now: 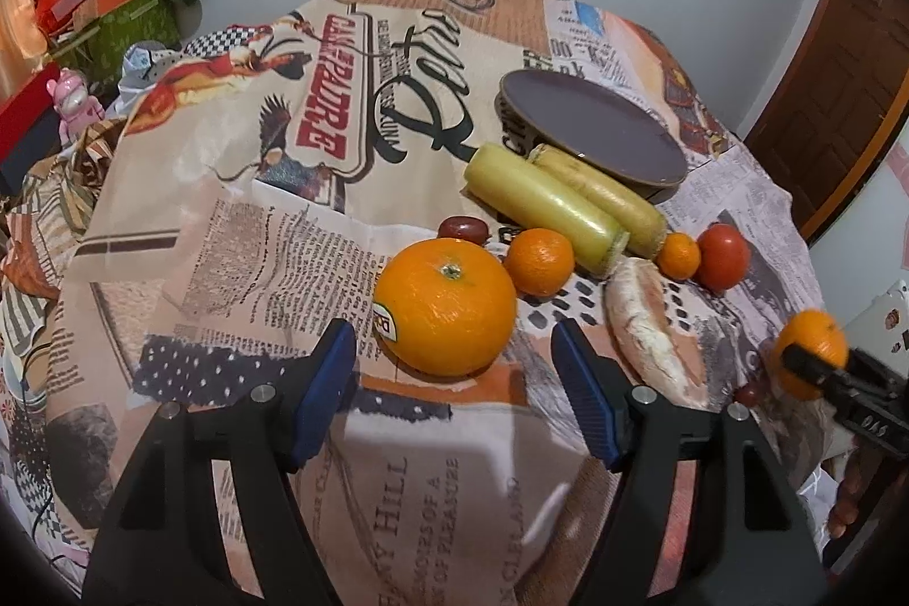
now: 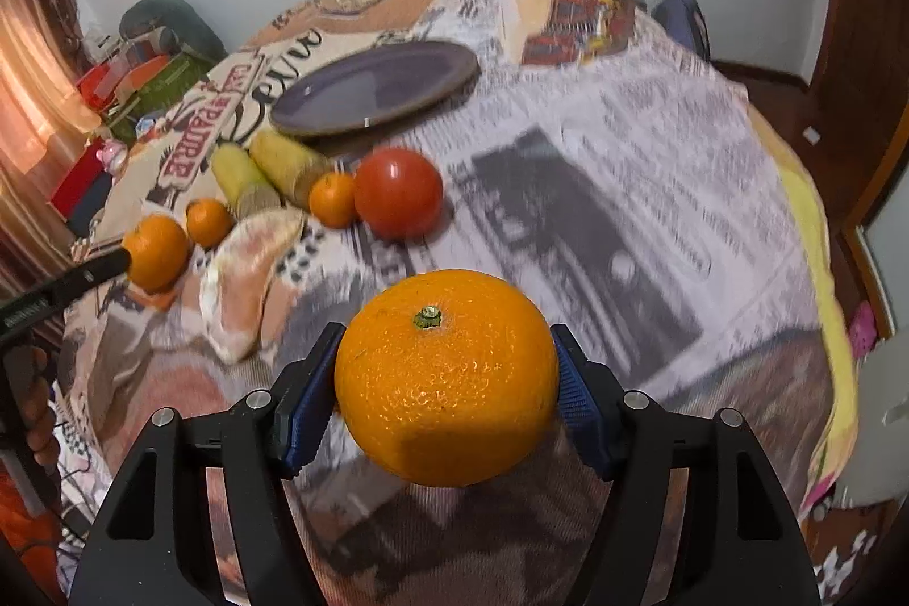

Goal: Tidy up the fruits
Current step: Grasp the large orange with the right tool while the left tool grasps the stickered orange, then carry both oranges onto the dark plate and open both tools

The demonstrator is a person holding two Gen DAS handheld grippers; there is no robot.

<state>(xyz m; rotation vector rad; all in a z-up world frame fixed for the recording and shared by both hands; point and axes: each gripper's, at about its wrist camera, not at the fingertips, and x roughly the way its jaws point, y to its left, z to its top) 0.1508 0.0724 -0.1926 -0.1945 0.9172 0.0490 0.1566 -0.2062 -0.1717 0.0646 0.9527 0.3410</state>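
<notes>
Right claw (image 2: 446,384) grips an orange (image 2: 446,379); left claw (image 1: 454,396) gapes unladen; the purple plate (image 2: 375,89) holds nothing.

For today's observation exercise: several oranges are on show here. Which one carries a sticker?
The large orange lying on the tablecloth in front of the left gripper, with a sticker low on its left side. The smaller oranges and the one the right gripper holds show none.

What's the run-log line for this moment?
left gripper: open, nearing stickered orange | right gripper: shut on orange | plate: empty
</notes>
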